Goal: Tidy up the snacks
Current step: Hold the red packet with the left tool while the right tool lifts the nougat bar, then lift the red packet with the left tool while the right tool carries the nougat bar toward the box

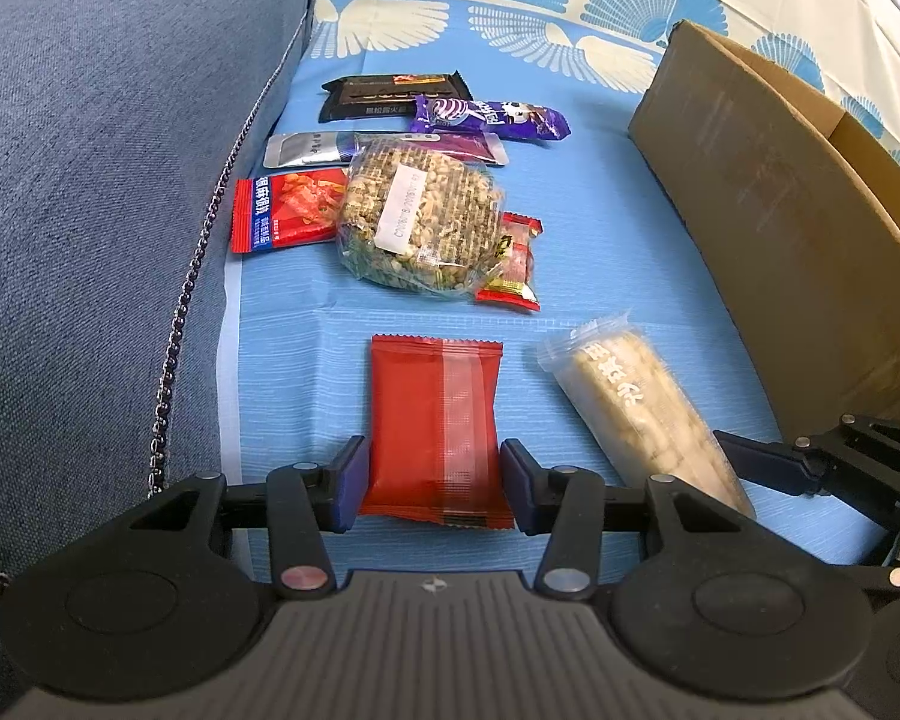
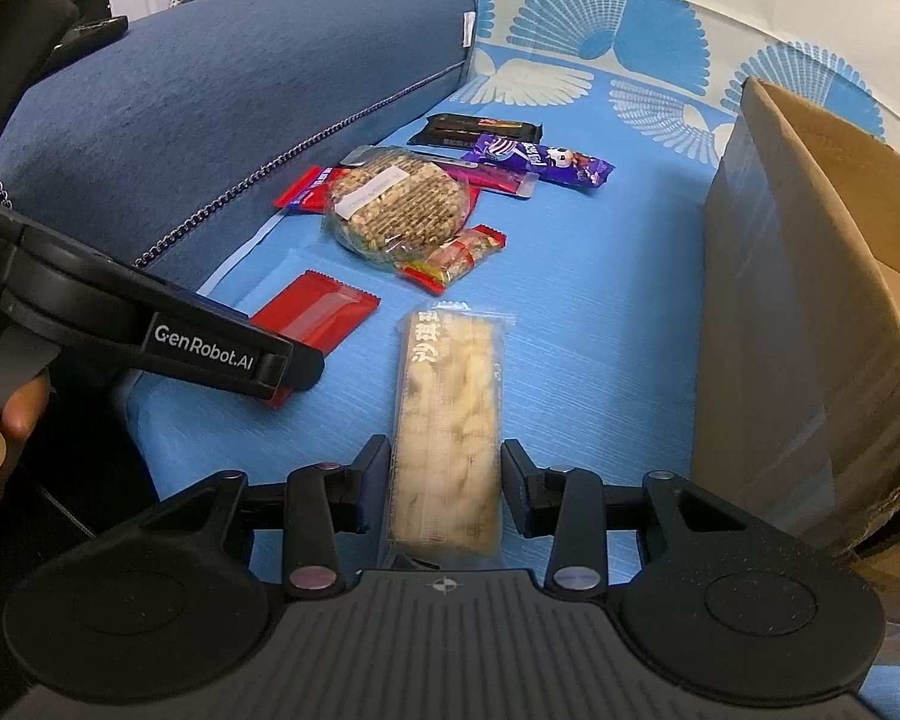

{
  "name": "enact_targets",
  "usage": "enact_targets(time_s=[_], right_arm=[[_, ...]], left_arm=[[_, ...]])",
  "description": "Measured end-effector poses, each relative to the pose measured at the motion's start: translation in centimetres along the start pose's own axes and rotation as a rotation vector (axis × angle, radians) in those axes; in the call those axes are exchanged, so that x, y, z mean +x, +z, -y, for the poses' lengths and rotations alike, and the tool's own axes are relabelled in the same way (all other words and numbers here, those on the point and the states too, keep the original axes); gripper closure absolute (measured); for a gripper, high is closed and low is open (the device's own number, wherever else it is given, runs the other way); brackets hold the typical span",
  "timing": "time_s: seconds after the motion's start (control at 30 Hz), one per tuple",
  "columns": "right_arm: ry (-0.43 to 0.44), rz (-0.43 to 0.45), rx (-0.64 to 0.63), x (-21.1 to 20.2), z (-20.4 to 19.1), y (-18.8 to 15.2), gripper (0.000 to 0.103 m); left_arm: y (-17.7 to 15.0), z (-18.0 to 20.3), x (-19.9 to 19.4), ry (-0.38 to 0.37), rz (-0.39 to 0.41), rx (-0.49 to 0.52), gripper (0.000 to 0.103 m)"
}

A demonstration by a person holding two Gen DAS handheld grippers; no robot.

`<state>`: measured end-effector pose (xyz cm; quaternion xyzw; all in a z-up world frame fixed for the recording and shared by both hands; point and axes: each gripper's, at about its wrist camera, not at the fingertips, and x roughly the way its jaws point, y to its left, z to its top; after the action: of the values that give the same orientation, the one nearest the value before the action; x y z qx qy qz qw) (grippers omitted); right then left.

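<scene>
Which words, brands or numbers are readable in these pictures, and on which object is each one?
"GenRobot.AI": on the left claw's arm.
"沙琪玛": on the clear pale rice bar pack.
Purple snack bar: print blurred.
Round grain cake's white sticker: code too blurred.
Red-blue packet, black packet: Chinese print too small.

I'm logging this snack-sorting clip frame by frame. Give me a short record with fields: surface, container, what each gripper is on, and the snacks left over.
surface: blue sheet beside a blue cushion
container: cardboard box, open, at the right
left gripper: jaws on both sides of the red packet, pads at its edges
right gripper: jaws on both sides of the pale puffed bar, pads at its edges
other snacks: round grain cake, purple bar, black bar, further back
</scene>
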<state>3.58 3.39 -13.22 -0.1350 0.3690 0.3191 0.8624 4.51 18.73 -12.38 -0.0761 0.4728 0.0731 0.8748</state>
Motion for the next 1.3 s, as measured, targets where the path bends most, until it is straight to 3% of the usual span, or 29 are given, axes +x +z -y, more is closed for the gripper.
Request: enact_targets(time_s=[0.33,0.67,0.87,1.3], right_arm=[[-0.009,0.027,-0.005,-0.3,-0.1,0.1,0.065],[-0.019,0.16,-0.009,-2.6,0.2,0.9,0.066],[-0.012,0.245,-0.029,-4.9,0.6,1.0,0.066],[0.036,0.457,0.016,-10.9,3.1,3.0,0.066]], left_arm=[[0.0,0.0,-0.4,-0.006,0.018,-0.001,0.053],[-0.5,-1.1,-3.7,-0.071,0.214,-0.073,0.053],[-0.7,-1.1,-5.6,-0.068,0.311,-0.106,0.053],[1.5,2.3,-8.8,-0.045,0.294,-0.141,0.053]])
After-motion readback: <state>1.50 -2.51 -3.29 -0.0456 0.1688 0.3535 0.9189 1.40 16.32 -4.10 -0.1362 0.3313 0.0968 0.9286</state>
